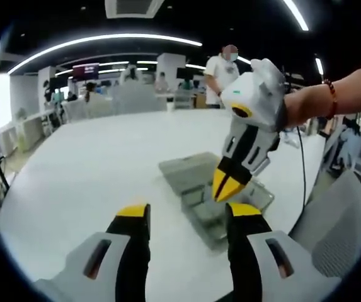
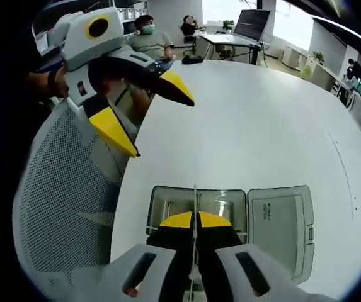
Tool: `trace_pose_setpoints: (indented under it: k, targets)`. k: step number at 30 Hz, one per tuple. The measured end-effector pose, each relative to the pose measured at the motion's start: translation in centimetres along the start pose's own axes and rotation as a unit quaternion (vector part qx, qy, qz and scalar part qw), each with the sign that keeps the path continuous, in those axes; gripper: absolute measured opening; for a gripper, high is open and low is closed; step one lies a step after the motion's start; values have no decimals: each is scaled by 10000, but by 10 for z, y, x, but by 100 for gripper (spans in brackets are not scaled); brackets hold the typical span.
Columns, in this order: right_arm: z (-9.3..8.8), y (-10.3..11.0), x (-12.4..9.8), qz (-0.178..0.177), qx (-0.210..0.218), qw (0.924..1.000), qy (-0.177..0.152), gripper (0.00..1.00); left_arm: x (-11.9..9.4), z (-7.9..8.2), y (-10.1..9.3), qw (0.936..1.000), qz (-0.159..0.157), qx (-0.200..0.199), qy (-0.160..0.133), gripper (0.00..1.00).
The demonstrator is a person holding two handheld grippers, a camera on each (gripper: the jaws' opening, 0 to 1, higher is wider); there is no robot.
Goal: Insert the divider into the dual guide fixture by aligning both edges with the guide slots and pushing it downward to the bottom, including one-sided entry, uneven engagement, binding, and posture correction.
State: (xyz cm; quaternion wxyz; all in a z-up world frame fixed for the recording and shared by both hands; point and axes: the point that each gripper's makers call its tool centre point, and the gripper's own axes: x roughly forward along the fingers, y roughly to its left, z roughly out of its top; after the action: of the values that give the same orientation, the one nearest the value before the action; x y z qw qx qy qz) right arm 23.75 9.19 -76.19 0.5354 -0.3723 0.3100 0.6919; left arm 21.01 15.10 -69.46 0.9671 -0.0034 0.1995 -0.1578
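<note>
Left tongs (image 1: 186, 217): we see them released, jaws spread, nothing between, hanging over desk (image 1: 92, 163) short of fixture (image 1: 215, 195); we judge them kept free for steadying or correcting tilt.

Right tongs (image 2: 194, 220): clenched on thin divider (image 2: 194, 201), held edge-on directly above open fixture (image 2: 196, 207), we think so both edges can meet guide slots. Detached lid (image 2: 280, 226) lies just right of right tongs.

White round table (image 2: 262, 119), grey mesh chair (image 2: 60, 207) beside it, seated masked person (image 2: 147, 39) beyond.
</note>
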Motion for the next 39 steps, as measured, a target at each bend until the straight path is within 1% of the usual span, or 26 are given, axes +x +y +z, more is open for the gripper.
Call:
trace_pose_setpoints:
  k: [8,10,14,16,18,28,30,34,39]
  targets:
    - [-5,-3,7,-9,138,9998,118,0,-3,0,2,10000,9,-9,3,47]
    - [-6,-2,8,-20,112,9998,135,0,-4,-1,1,10000,2,5,31,47]
    - [-7,-3,8,-20,191,9998,87,0,-5,-3,0,9999,-32,20,93,47]
    - [-7,-4,8,-35,296,9995,42,0,-4,-2,0,9999,-50,48,101,47]
    - [-8,-4,9,-46,261,9996,36,0,-4,-2,-1,9999,-81,46,126,47]
    - [-7,-4,9,-146,405,9990,-72,0,-3,-3,-7,9992,-244,155,269,47]
    - [-8,-4,7,-169,514,9985,-72,0,-3,-3,-8,9991,-265,156,281,47]
    - [-4,-3,3,-189,445,9988,-91,0,-2,-3,-9,9988,-307,198,327,47]
    - [1,-5,-5,-221,472,9985,-137,0,-1,-1,-11,9988,-332,174,310,47]
